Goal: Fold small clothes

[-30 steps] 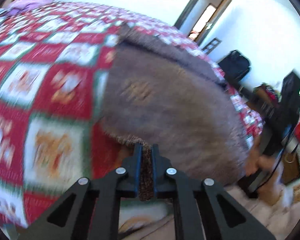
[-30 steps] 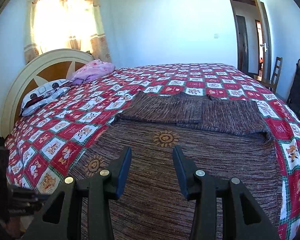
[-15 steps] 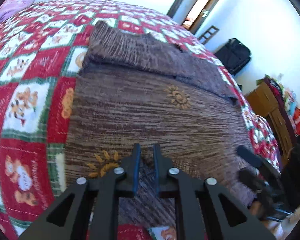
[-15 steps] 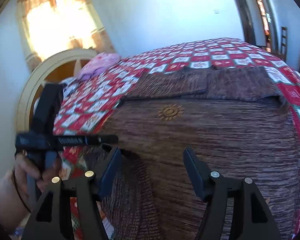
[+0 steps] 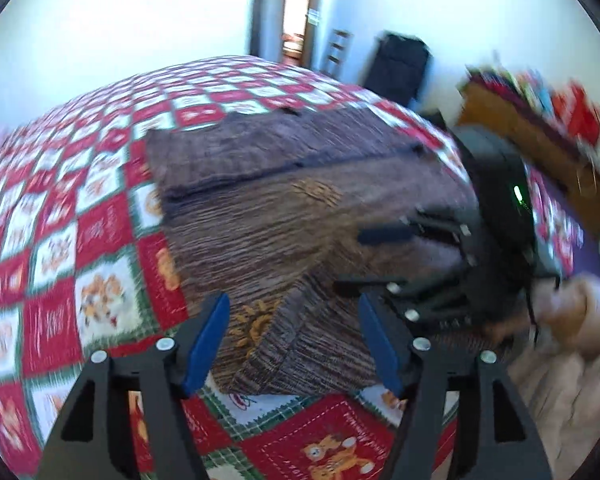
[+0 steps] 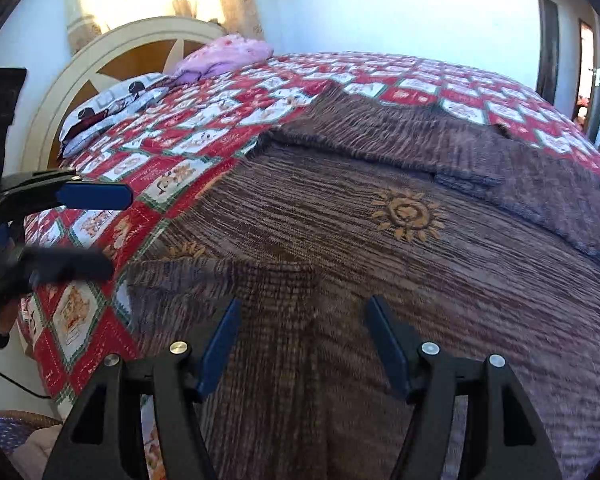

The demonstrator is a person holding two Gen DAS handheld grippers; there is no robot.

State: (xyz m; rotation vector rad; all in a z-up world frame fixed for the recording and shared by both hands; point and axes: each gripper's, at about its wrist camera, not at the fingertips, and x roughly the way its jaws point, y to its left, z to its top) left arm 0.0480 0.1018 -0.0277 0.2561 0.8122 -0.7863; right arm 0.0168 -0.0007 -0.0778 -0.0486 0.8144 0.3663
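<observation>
A brown striped knitted garment (image 5: 284, 216) with orange sun motifs lies spread on the bed, its far part folded over. Its near left corner (image 5: 300, 344) is folded back onto the body. My left gripper (image 5: 294, 324) is open and empty just above that folded corner. My right gripper (image 6: 302, 332) is open and empty, low over the garment (image 6: 380, 248) near its bottom edge. The right gripper also shows in the left wrist view (image 5: 384, 256), and the left gripper in the right wrist view (image 6: 80, 232) at the garment's left corner.
The bed has a red, white and green patchwork quilt (image 5: 60, 240). A round headboard (image 6: 100, 64), pillows (image 6: 112, 100) and a pink bundle (image 6: 228, 54) are at the far end. A doorway (image 5: 296, 12), a black bag (image 5: 400, 64) and a wooden cabinet (image 5: 540, 148) stand beyond the bed.
My left gripper was shut on the garment's corner, carried it up and over onto the body, and has now opened and let it go. My right gripper has dropped closer to the garment.
</observation>
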